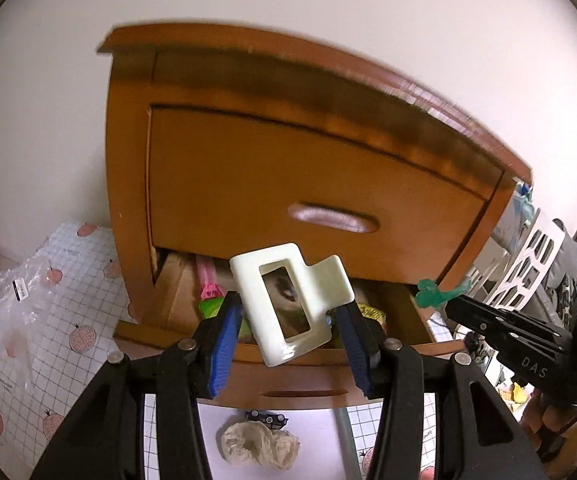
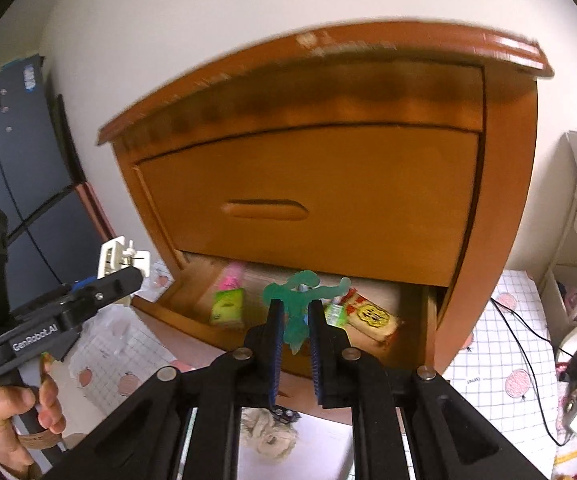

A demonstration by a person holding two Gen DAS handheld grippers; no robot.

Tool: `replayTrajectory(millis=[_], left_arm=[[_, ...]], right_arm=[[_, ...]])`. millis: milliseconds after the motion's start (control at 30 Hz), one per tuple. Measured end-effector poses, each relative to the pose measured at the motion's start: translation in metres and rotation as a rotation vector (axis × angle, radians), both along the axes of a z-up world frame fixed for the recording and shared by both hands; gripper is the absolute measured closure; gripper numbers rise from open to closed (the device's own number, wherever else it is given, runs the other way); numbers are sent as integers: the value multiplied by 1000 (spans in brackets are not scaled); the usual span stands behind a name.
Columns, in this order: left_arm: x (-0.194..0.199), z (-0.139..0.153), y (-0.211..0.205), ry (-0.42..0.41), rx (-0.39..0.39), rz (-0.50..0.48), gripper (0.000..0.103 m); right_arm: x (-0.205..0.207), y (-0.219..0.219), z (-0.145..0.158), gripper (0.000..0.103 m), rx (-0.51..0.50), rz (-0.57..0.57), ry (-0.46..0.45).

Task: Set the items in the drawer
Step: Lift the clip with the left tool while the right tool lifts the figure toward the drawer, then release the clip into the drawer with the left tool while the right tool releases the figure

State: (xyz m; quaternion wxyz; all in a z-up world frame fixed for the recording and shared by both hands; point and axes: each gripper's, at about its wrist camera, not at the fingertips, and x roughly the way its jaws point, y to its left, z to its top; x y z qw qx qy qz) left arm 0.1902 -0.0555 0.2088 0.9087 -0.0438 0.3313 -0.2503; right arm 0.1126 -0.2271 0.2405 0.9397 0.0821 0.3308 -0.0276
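Note:
My left gripper [image 1: 290, 310] is shut on a cream-white rectangular hair claw clip [image 1: 248, 276], held tilted in front of the wooden nightstand. Its bottom drawer [image 1: 308, 376] stands pulled open below the clip. My right gripper [image 2: 295, 306] is shut on a translucent green toy figure [image 2: 306, 280] above the open drawer [image 2: 160, 308]. Inside lie a green packet [image 2: 228, 306], a pink item [image 2: 232, 274] and a yellow-labelled snack pack [image 2: 372, 316]. The right wrist view shows the left gripper [image 2: 128, 276] with the clip [image 2: 114, 258] at the left. The left wrist view shows the green figure [image 1: 432, 296] at the right.
The upper drawer [image 2: 266, 210] is closed. On the floor before the nightstand lie a beige crumpled scrunchie [image 1: 258, 444] and a small toy car [image 1: 266, 420]. A clear plastic bag [image 1: 8, 300] lies left on the grid-patterned mat. Cables [image 2: 528, 340] and clutter lie to the right.

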Motion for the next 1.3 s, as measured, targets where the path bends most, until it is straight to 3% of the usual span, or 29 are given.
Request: replayTrajectory(millis=[267,800,900,1033,1133,1200,1300], left_arm=[[24,-32,-14,74,29,27,53],[39,-48,-30,128,90,44,52],[44,-51,-29,125,91,58,43],[46,-50,-28,123,84,66,42],[47,-50,-27,121,91,78,35],[44,-50,-26,119,98,88,27],[45,-51,-25,122,113,102,26]], right_arm=[[16,-10,-26,90,-30,-27,86],[39,-16,-50,90,-61,-59,186],[41,-17,-50,90,-61,-64,189],[40,-19,-50,88,-67,-74,192],[40,-21,-51,87,-69,-81,193],[40,-22,-51,81,-69,-85,196],[39,-23,-53,53,-64,-95,197]])
